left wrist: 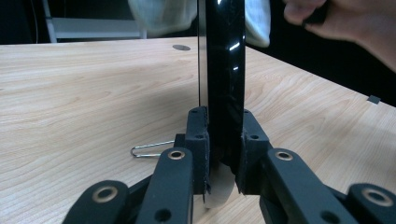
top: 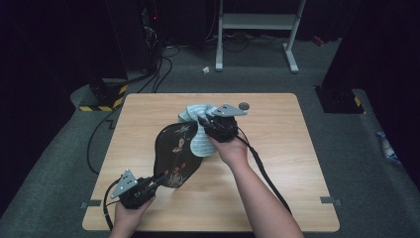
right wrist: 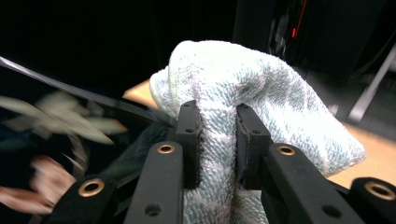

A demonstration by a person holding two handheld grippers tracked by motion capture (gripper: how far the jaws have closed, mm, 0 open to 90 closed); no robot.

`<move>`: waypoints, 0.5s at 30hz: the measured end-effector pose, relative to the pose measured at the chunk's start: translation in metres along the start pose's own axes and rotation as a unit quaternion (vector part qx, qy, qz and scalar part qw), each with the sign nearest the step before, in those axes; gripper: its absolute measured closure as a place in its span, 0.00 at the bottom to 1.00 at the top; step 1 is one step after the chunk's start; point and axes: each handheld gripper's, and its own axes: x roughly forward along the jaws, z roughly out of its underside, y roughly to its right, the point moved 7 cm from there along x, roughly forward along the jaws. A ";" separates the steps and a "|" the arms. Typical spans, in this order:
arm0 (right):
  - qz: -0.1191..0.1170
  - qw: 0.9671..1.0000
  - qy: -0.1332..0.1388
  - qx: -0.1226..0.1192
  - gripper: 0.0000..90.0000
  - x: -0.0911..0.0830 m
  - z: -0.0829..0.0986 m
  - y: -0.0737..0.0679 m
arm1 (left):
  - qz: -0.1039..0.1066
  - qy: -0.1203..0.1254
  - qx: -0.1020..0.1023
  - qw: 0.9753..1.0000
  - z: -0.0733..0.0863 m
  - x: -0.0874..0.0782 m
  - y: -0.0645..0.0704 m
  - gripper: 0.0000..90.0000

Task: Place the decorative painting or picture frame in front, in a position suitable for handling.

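A black lacquered tray [top: 176, 151] painted with flowers is held tilted above the wooden table [top: 277, 148]. My left gripper [top: 157, 181] is shut on its near edge; in the left gripper view the tray's black rim [left wrist: 224, 70] stands upright between the jaws of that gripper [left wrist: 223, 151]. My right gripper [top: 207, 124] is shut on a pale blue-green towel [top: 195, 131] that lies against the tray's upper right part. The right gripper view has the towel [right wrist: 243, 79] bunched between the jaws of the right gripper [right wrist: 218, 140], with the blurred tray surface [right wrist: 56, 121] at left.
A small dark round disc [top: 243, 105] sits on the table near its far edge, also seen as a disc [left wrist: 181, 47] in the left gripper view. A wire clip [left wrist: 149, 149] lies by the left jaws. A white metal stand [top: 257, 29] and cables [top: 158, 69] are on the floor beyond.
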 end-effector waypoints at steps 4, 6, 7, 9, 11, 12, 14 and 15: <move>0.008 1.000 -0.006 0.004 0.82 0.001 0.014 0.006 | -0.001 0.001 -0.001 1.000 0.000 0.000 0.000 0.87; 0.012 1.000 0.004 0.000 0.82 -0.003 0.011 0.006 | 0.000 0.000 0.001 1.000 0.000 0.000 0.000 0.87; 0.013 1.000 0.015 -0.007 0.82 -0.007 0.006 0.004 | 0.000 0.000 0.001 1.000 0.000 0.000 0.000 0.87; 0.010 0.999 0.030 -0.012 0.82 -0.014 -0.004 0.000 | -0.001 0.000 0.002 1.000 0.000 0.000 -0.001 0.87; 0.000 0.999 0.049 -0.020 0.82 -0.023 -0.018 -0.010 | 0.000 0.001 0.000 1.000 0.000 0.000 0.000 0.87; -0.005 0.998 0.056 -0.023 0.82 -0.026 -0.023 -0.015 | -0.001 0.001 0.001 1.000 0.000 0.000 0.000 0.87; -0.021 0.997 0.072 -0.030 0.82 -0.032 -0.035 -0.028 | 0.000 0.001 0.000 1.000 0.000 0.000 0.000 0.87; -0.030 0.996 0.080 -0.033 0.82 -0.035 -0.041 -0.036 | 0.000 0.001 0.000 1.000 0.000 0.000 0.000 0.87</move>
